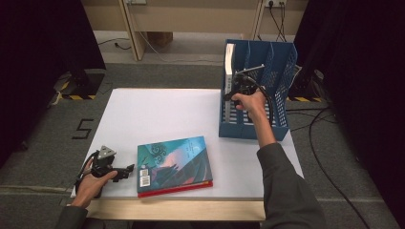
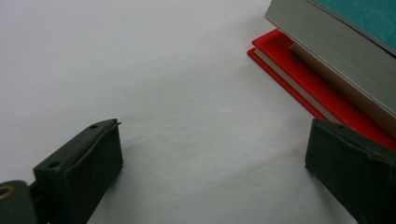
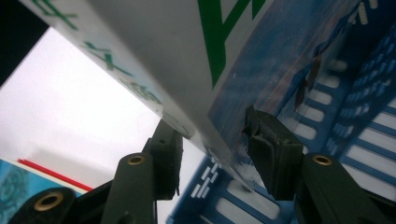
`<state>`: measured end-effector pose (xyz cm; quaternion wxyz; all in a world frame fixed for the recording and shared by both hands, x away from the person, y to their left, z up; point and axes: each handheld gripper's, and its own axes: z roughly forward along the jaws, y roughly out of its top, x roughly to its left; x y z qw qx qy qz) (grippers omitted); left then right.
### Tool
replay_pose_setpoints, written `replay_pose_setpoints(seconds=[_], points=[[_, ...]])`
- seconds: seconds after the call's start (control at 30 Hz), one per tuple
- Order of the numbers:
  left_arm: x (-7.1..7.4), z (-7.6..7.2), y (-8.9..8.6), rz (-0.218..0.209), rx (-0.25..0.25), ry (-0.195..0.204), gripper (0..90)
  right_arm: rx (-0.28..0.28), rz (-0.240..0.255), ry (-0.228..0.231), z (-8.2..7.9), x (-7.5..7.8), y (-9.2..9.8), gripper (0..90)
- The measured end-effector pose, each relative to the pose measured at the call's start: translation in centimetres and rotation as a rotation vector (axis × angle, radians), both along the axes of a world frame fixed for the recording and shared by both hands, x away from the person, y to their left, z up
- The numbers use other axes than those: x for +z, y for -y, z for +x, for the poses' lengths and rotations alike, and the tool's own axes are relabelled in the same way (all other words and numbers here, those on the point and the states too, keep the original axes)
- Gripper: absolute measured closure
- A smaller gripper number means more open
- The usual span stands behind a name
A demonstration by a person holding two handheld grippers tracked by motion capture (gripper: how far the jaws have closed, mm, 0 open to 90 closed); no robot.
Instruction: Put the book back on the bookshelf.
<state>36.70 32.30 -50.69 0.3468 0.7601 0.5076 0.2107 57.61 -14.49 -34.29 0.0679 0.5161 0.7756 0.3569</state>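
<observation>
At upper right, the right gripper [image 1: 237, 87] is clasping the upright white book [image 1: 229, 62] inside the blue file rack [image 1: 282, 121], while the left gripper [image 1: 125, 170], lower left, is gaping wide and empty beside the teal book [image 1: 173, 162].

My left hand [image 1: 90, 183] rests low at the near left, wrist bent, its gripper [image 1: 125, 171] lying level and pointing right with the jaws spread wide. My right arm [image 1: 279, 181] stretches far forward, sleeve to the wrist, right hand [image 1: 248, 101] wrapped round its gripper [image 3: 212, 154], which tips down. Its jaws stand part closed, one pad on each side of a board.
</observation>
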Motion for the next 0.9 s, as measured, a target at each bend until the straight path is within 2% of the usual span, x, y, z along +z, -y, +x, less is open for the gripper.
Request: replay_pose_setpoints(seconds=[0.1, 0.23, 0.33, 0.4, 0.53, 0.63, 0.9], points=[[0.0, 0.0, 0.0, 0.0, 0.0, 0.0, 3.3, 0.0, 0.002, 0.009, 0.3, 0.1, -0.4, 56.4], [0.0, 0.0, 0.0, -0.001, 0.0, 0.0, 3.2, 0.023, -0.022, 0.021, 0.3, 0.1, -0.7, 56.2], [0.0, 0.0, 0.0, 0.0, -0.001, 0.0, 3.3, 0.024, 0.001, 0.021, 0.1, 0.2, -0.5, 55.6], [0.0, 0.0, 0.0, 0.001, 0.0, 0.0, 3.3, 0.025, 0.021, 0.021, 0.0, 0.4, -0.3, 52.4], [0.0, 0.0, 0.0, 0.0, 0.0, 0.0, 3.2, 0.029, -0.02, 0.021, -0.3, 0.4, -0.1, 45.2], [0.0, 0.0, 0.0, 0.0, 0.0, 0.0, 3.2, 0.023, -0.016, 0.015, -0.4, 0.3, 0.2, 40.2], [0.0, 0.0, 0.0, -0.001, 0.0, 0.0, 3.2, 0.023, -0.001, 0.029, -1.6, 0.4, 1.2, 34.4]])
